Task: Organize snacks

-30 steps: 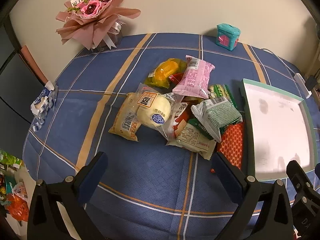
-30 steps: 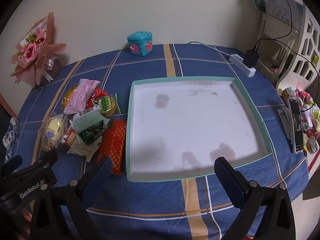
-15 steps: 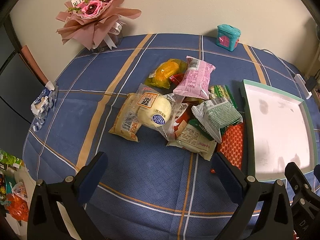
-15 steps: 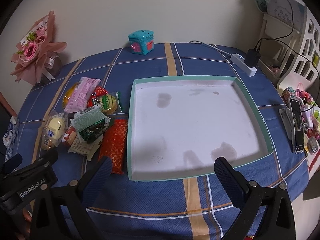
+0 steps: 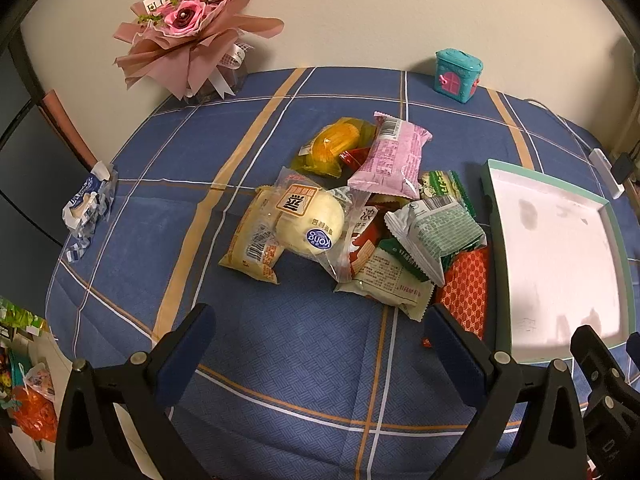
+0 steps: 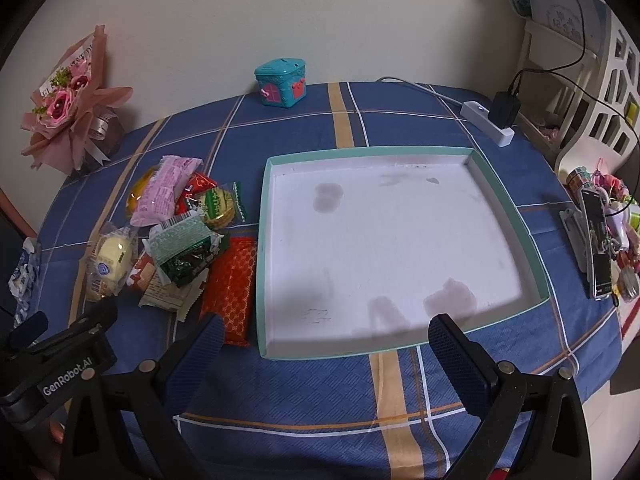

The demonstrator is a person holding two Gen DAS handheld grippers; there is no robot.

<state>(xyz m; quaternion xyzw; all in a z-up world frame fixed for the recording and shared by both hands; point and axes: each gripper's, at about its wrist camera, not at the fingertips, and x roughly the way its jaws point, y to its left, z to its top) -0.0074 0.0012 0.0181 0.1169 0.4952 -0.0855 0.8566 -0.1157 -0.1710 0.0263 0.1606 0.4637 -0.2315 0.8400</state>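
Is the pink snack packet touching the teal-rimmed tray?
Apart. The right wrist view shows the pink snack packet well left of the tray, with other packets and blue tablecloth between them.

Both wrist views look down along wide-spread jaws from above the table's near edge; the snack pile (image 5: pixel 360 216) lies ahead of the left jaws, the tray (image 6: pixel 400 344) ahead of the right; each shows both.

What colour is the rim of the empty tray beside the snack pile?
Mint green around a white inside; the tray shows best in the right wrist view.
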